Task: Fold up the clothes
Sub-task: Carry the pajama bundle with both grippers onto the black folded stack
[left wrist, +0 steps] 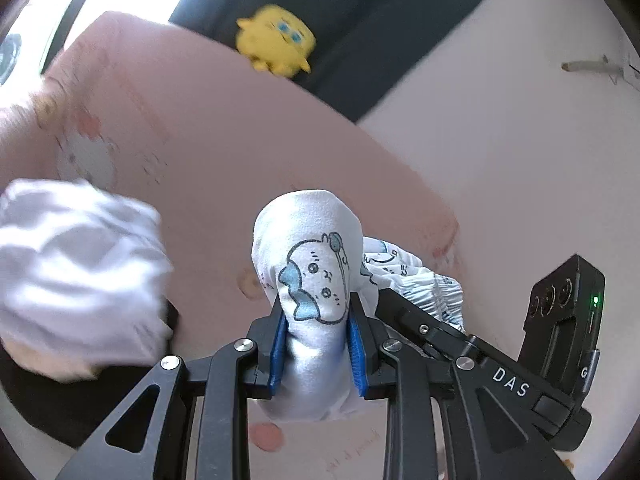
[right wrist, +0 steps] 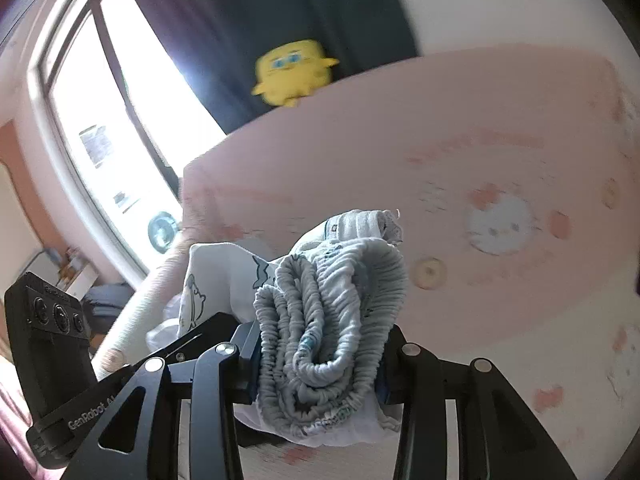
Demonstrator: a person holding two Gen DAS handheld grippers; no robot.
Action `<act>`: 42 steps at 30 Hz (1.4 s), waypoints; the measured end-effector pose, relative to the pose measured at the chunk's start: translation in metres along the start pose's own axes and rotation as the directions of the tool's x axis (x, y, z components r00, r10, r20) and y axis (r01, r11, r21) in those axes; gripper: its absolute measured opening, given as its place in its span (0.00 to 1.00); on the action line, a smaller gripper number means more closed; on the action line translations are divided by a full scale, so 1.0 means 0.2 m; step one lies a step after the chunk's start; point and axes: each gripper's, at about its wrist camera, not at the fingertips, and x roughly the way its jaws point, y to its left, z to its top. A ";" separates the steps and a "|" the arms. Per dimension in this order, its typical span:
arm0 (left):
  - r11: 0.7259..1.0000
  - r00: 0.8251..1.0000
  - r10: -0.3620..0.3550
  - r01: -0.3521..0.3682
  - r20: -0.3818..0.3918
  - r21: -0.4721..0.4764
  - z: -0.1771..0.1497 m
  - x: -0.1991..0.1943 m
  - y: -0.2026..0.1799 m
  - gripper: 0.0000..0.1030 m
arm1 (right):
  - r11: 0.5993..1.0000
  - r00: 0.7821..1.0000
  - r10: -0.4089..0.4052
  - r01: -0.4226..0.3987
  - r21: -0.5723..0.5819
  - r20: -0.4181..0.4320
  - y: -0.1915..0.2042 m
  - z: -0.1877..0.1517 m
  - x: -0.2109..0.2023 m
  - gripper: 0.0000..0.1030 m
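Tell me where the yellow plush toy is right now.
The yellow plush toy sits at the pink bed's far edge, against the dark curtain.

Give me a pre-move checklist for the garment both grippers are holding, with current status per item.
1. Left gripper closed on the printed white garment: ok, cloth is pinched between the blue pads.
2. Right gripper closed on the gathered elastic waistband: ok, the bunch fills the jaws.
3. Both grippers on the same garment: ok, the right gripper's body and waistband show beside the left one.
4. Garment spread flat between the grippers: not ok, it is bunched.
5. Pink sheet clear ahead for laying down: ok in the right view.
6. White cloth in the left view is out of the way: cannot tell, blurred.
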 end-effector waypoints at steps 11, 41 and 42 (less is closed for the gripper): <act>0.988 0.985 0.153 -0.151 0.078 -0.033 0.33 -0.25 0.30 0.23 | 0.987 0.991 0.104 -0.113 -0.117 -0.080 0.49 0.14 0.30 0.39; 0.901 0.904 0.423 -0.427 -0.065 -0.077 0.24 -0.12 0.73 0.43 | 0.984 0.963 0.112 -0.142 -0.106 -0.246 0.37 0.01 0.85 0.78; 0.902 0.906 0.421 -0.423 -0.045 -0.087 0.25 -0.14 0.73 0.43 | 0.983 0.968 0.096 -0.128 -0.128 -0.232 0.38 0.01 0.83 0.79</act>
